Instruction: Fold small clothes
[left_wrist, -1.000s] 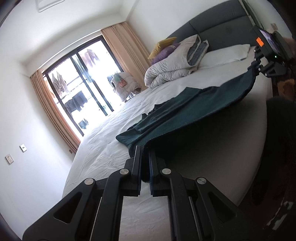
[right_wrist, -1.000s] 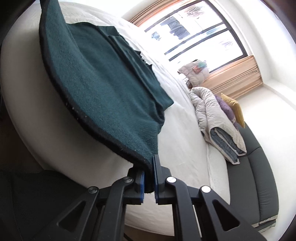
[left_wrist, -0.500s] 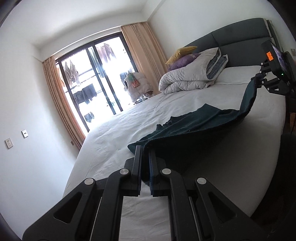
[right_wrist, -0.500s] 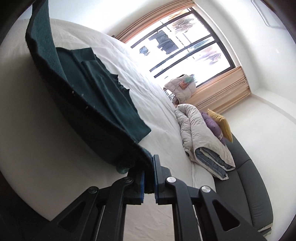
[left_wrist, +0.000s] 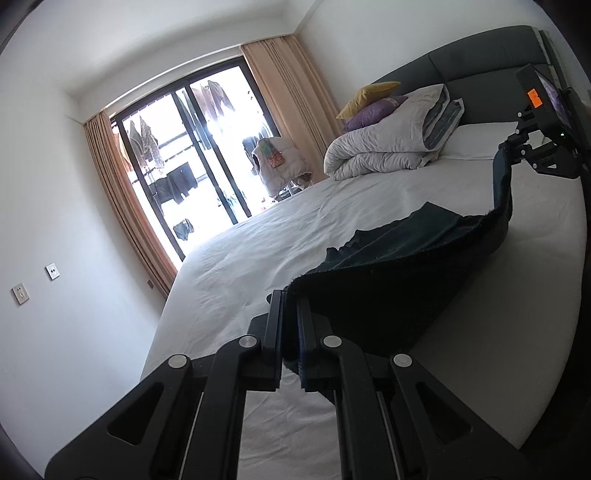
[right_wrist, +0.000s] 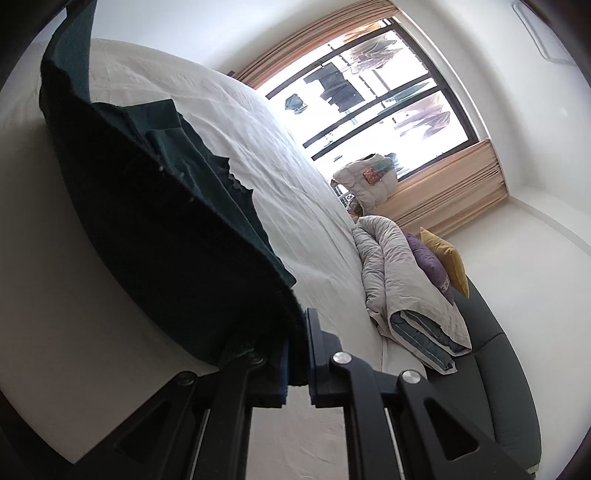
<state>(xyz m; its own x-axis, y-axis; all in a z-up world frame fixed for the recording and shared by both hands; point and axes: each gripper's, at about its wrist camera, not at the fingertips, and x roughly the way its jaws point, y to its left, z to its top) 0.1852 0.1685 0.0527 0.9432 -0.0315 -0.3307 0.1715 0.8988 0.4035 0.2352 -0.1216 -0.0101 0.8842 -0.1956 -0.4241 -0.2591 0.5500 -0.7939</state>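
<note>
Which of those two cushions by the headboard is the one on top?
The yellow cushion. It sits above the purple cushion, which is wedged between it and the rolled-up pale duvet on the bed.

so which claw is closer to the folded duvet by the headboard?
Right. The right claw holds the green cloth up just beside the duvet; the left claw grips it farther down the bed.

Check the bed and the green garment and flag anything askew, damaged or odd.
Nothing looks damaged or spilled. The dark green garment is part lifted, the left gripper and right gripper each shut on a near corner, its far end bunched unevenly on the white sheet. The rolled duvet lies tidy by the headboard.
</note>
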